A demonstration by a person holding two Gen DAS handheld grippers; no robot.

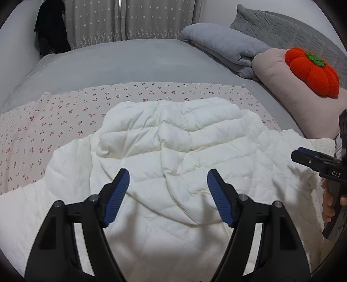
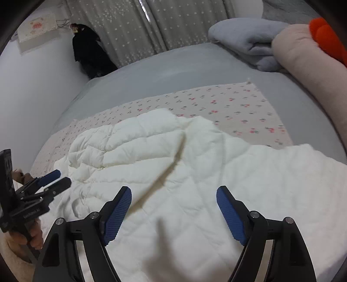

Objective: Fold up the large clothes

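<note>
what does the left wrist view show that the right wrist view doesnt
Only the left wrist view shows the whole orange pumpkin cushion and the quilted grey pillow behind it. Only the right wrist view shows the embroidered cloth on the wall. Both show the white puffy jacket on the cherry-print sheet, the folded grey blanket and open tongs holding nothing.

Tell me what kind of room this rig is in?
Most likely a bedroom. The white quilted jacket is spread on a bed with a grey sheet; a pink pillow and a folded grey blanket sit at its far end, and star-print curtains hang behind.
</note>
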